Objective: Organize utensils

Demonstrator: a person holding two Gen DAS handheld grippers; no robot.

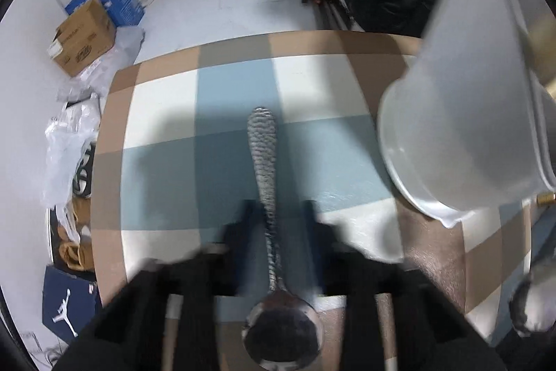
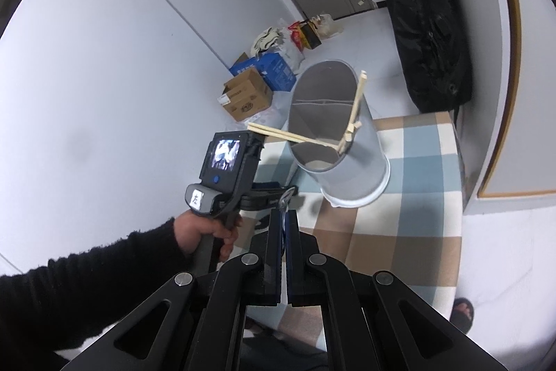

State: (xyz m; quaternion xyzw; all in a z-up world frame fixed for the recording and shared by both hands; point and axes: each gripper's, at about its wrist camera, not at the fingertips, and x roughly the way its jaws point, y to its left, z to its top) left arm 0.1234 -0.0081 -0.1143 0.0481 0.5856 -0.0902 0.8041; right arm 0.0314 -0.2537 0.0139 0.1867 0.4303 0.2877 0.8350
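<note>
- Left wrist view: the left gripper (image 1: 278, 218), pointing steeply down over the checked table (image 1: 166, 99), has its jaws drawn narrow about the neck of a hammered-handle spoon (image 1: 264, 155). The bowl sits nearest the lens and the handle reaches out ahead; blur hides the exact pad contact.
- Right wrist view: a person's hand (image 2: 205, 232) holds that tool near the table's left edge. The right gripper (image 2: 283, 214) is pressed closed, with no utensil seen in it.
- A divided white utensil holder (image 2: 337, 134) stands near the table's far left corner, apart from both tools. Chopsticks (image 2: 356, 106) already lean in it, one pair splayed over the left rim.
- The step in hand appears to be delivering the spoon. Done well, it means lifting clear of the rim, aiming the handle into a compartment free of chopsticks, and releasing only once it is well inside.
- Brushing the splayed chopsticks could tip them out.
</note>
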